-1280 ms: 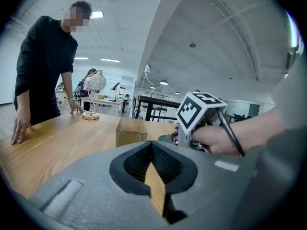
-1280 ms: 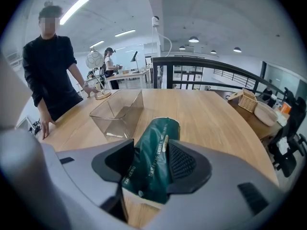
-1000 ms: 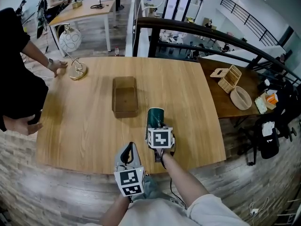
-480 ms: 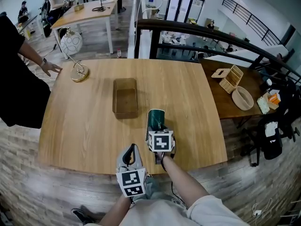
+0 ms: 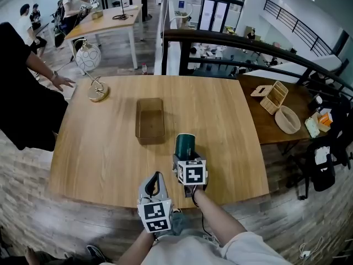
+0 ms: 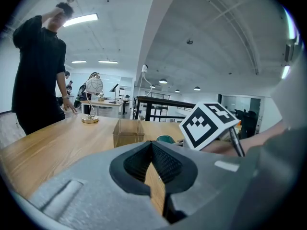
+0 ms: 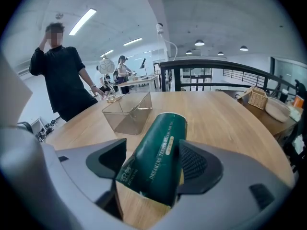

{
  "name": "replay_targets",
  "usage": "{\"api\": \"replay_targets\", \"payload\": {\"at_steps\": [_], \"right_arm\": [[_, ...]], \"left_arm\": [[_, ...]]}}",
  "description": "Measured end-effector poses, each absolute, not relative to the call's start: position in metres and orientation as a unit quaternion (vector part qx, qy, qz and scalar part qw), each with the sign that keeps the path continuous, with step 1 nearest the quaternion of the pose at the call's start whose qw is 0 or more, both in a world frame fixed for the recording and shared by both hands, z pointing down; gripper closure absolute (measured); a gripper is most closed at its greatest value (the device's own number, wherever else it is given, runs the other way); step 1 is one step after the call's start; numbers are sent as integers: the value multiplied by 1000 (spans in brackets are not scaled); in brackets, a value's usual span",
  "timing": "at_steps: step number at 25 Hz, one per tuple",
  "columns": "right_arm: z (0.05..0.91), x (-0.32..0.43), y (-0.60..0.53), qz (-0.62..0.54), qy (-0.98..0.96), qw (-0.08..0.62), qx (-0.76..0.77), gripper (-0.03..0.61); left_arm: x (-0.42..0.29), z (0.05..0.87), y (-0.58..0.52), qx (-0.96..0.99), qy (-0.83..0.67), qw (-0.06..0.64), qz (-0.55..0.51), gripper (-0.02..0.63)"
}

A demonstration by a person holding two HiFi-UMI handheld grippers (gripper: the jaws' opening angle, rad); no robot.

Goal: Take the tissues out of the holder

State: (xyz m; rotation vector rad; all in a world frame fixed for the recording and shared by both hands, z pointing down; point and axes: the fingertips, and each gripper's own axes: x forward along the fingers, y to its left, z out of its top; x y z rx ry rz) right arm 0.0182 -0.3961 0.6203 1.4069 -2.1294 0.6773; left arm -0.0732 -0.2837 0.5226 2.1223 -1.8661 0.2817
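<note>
The green tissue pack [image 7: 160, 143] lies on the bench [image 5: 99, 148] between the jaws of the right tool [image 7: 152, 163], which are opening off it. The empty clear holder [image 7: 125, 119] sits just ahead. The pack looks light, soft and slick-wrapped, so it is best pinched gently across its middle. The left tool [image 6: 152, 164] is clenched on nothing.

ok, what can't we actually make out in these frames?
- Right gripper view: the right gripper is opening its fingers around the green tissue pack. They hide the pack's near end, and its smaller print is too small to read.
- Head view: that gripper's marker cube covers the fingers and the pack's near end.
- Left gripper view: the shut left gripper and the cube hide all but the pack's rim.
</note>
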Motion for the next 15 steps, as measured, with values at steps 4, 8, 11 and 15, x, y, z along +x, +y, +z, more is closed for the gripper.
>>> {"api": "replay_targets", "payload": {"at_steps": [4,8,11,15], "right_arm": [[610,23,-397,237,-788,234,518,244],[593,39,-395,224,-790,210,530,245],[578,51,-388,220,-792,194,536,247],[552,59,-370,218,-802,165,532,312]], "left_arm": [[-75,519,-287,739,-651,144,100,621],[-79,516,-290,737,-654,137,103,621],[-86,511,-292,735,-657,131,104,621],[-93,504,-293,731,-663,128,99,621]]}}
